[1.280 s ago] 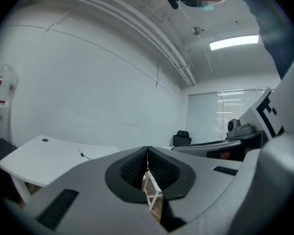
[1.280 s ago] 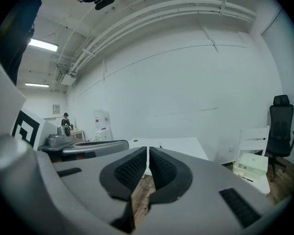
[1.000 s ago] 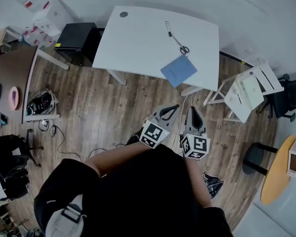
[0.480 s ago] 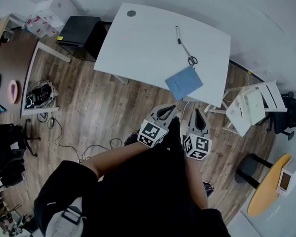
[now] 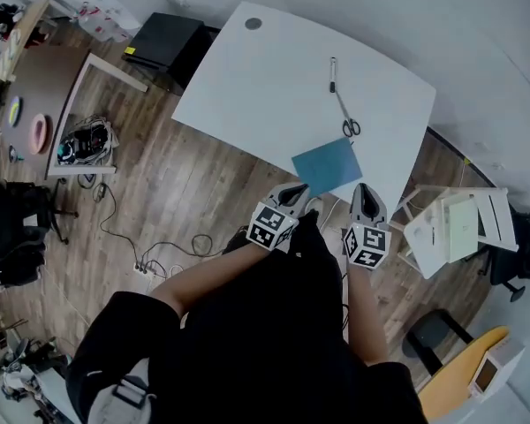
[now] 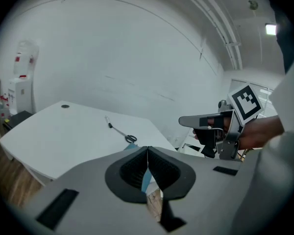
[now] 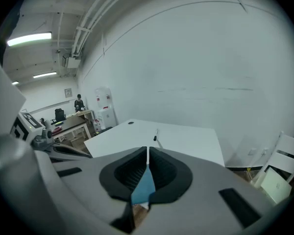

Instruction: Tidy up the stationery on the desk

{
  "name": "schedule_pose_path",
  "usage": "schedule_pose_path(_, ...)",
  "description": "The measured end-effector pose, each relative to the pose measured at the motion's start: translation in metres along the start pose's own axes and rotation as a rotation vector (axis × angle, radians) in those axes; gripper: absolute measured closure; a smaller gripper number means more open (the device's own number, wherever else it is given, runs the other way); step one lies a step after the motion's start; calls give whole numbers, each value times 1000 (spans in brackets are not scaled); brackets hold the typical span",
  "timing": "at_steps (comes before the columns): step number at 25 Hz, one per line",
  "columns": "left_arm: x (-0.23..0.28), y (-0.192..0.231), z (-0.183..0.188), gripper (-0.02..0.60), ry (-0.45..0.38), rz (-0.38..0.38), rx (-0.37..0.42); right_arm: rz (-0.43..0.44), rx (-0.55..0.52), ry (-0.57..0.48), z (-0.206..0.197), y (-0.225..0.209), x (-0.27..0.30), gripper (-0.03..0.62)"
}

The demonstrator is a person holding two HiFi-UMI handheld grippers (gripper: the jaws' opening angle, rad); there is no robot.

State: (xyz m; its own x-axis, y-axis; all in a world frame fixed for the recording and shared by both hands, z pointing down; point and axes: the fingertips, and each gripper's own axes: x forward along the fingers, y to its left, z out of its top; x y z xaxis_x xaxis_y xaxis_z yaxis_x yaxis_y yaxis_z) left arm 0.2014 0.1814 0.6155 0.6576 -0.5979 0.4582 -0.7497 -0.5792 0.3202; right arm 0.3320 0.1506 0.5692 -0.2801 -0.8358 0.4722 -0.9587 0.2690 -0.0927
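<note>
On the white desk (image 5: pixel 265 78) lie a pen (image 5: pixel 332 73), a pair of scissors (image 5: pixel 347 119) and a blue notebook (image 5: pixel 327 166) that overhangs the near edge. The pen (image 7: pixel 156 134) and the notebook (image 7: pixel 144 186) also show in the right gripper view, the scissors (image 6: pixel 125 135) in the left gripper view. My left gripper (image 5: pixel 297 193) is held in front of the desk, just short of the notebook, jaws shut and empty. My right gripper (image 5: pixel 363 194) is beside it, also shut and empty, its tip near the notebook's right corner.
A black box (image 5: pixel 166 41) stands on the floor left of the desk. White folding chairs (image 5: pixel 455 228) stand at the right. A brown table (image 5: pixel 35 95) and a basket of cables (image 5: pixel 84 141) are at the left. A round yellow table (image 5: pixel 459 374) is lower right.
The view has shifted closer to the desk. Both grippers now sit nearer the desk's front edge and the blue notebook. The right gripper has moved a little to the right.
</note>
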Motion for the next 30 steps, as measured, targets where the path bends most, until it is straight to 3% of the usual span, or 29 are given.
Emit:
schedule_pose_path(5, 31, 9, -9, 568, 27, 101, -91, 62, -27, 70, -15, -29, 40, 559)
schedule_pose_path(10, 45, 22, -24, 567, -22, 162, -228, 152, -86, 158, -44, -41, 80, 559)
schedule_pose_path(18, 62, 53, -76, 566, 67, 306, -401, 281, -154, 305, -89, -59, 129, 557)
schedule_pose_path(22, 67, 59, -96, 563, 91, 337, -453, 321, -177, 361, -104, -62, 142, 556)
schedule_pose_path(27, 80, 65, -122, 465, 154, 346, -494, 361, -206, 423, -120, -62, 156, 556)
schedule_pose_path(30, 83, 64, -133, 460, 184, 340, -503, 373, -212, 456, -130, -62, 157, 524)
